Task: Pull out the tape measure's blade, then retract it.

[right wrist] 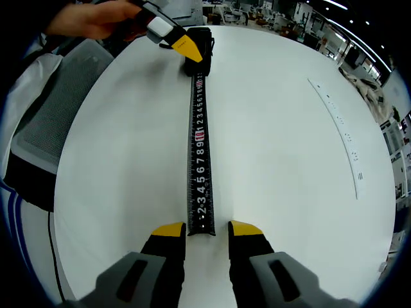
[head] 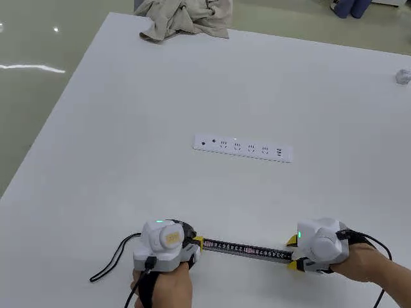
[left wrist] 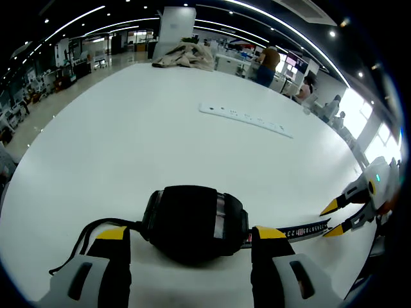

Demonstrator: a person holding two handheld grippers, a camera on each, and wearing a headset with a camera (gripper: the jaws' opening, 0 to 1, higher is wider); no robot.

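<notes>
Extension partly done: black numbered steel blade (right wrist: 200,160) lies out on white table (head: 192,83) from black plastic tape-measure case (left wrist: 192,218). My left gripper (left wrist: 191,232) clamps case; right gripper (right wrist: 207,228) jaws straddle blade tip, grip uncertain. Retraction pending.

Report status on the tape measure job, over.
Left gripper shut on tape measure case. Right gripper open, jaws astride blade tip. Blade out flat on table. Power strip well clear of it.
</notes>
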